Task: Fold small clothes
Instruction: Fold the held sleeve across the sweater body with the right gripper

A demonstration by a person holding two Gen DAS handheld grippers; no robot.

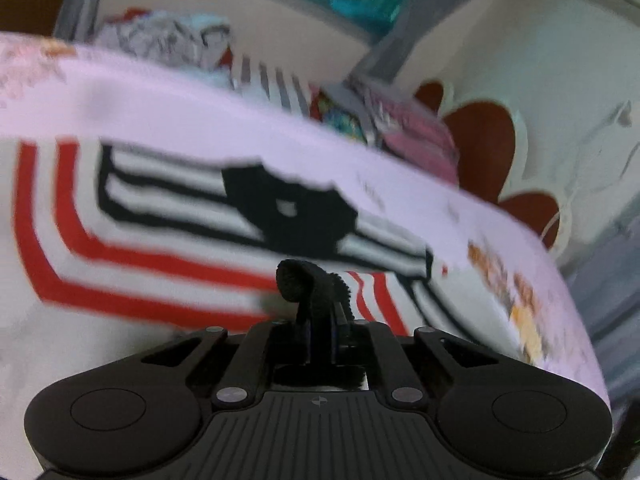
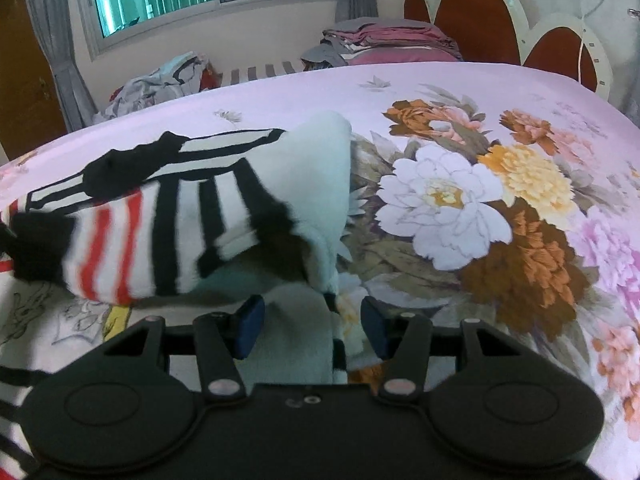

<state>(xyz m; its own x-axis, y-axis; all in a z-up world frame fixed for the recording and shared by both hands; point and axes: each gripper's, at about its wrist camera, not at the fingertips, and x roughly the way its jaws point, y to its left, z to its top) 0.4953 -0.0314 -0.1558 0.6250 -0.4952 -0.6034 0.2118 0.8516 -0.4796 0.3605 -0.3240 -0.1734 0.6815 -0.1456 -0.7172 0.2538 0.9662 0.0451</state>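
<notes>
Garment, a small white knitted top with black and red stripes point(image 2: 168, 216), lay partly lifted and doubled over on the bed's pink floral sheet point(image 2: 480, 184). The left gripper point(image 1: 320, 300) had its jaws together, clamped on a rolled black edge of the garment point(image 1: 304, 280), apparently to hold that end while the cloth was folded. The right gripper point(image 2: 312, 326) had its jaws apart with the white hem lying between them, not pinched, probably so that the folded side could settle flat. A heap of crumpled clothes point(image 2: 160, 80) sat beyond the bed's far edge, likely waiting their turn.
</notes>
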